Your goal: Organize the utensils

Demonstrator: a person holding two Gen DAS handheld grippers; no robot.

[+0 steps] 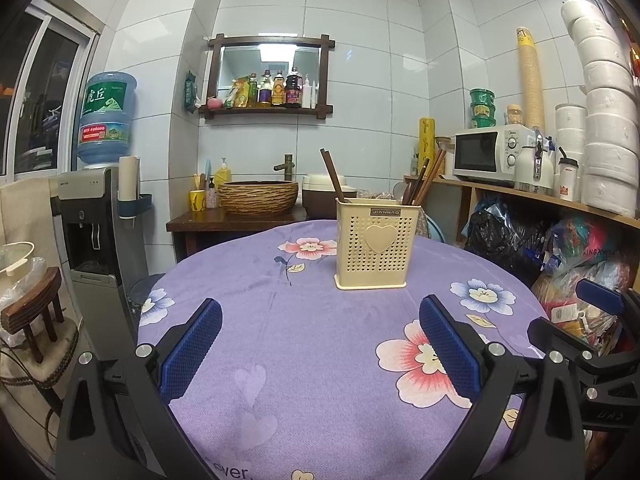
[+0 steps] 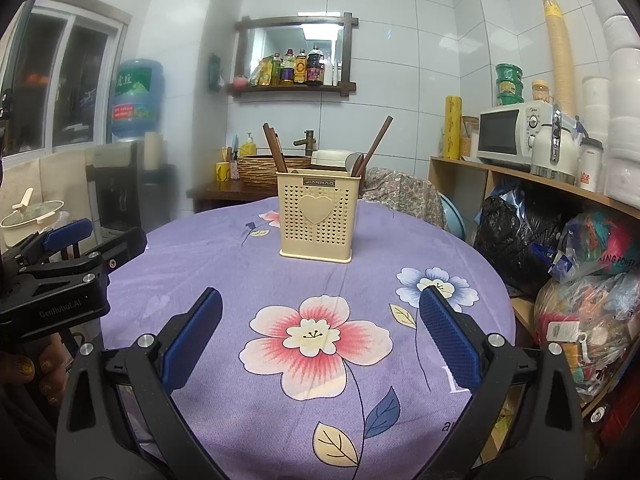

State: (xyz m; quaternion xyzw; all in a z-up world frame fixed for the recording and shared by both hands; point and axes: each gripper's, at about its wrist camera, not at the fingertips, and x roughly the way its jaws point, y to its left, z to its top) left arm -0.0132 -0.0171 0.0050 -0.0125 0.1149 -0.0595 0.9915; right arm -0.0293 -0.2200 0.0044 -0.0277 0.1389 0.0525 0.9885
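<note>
A cream perforated utensil holder with a heart on its front stands upright on the far part of the round purple floral table. Brown chopsticks lean out of its left and right sides. It also shows in the right wrist view, with its chopsticks. My left gripper is open and empty, hovering over the cloth in front of the holder. My right gripper is open and empty over the large pink flower. Each gripper shows at the edge of the other's view.
A shelf on the right holds a microwave, a flask and stacked paper rolls, with full bags beneath. A wicker basin sits on a dark stand behind the table. A water dispenser stands at left.
</note>
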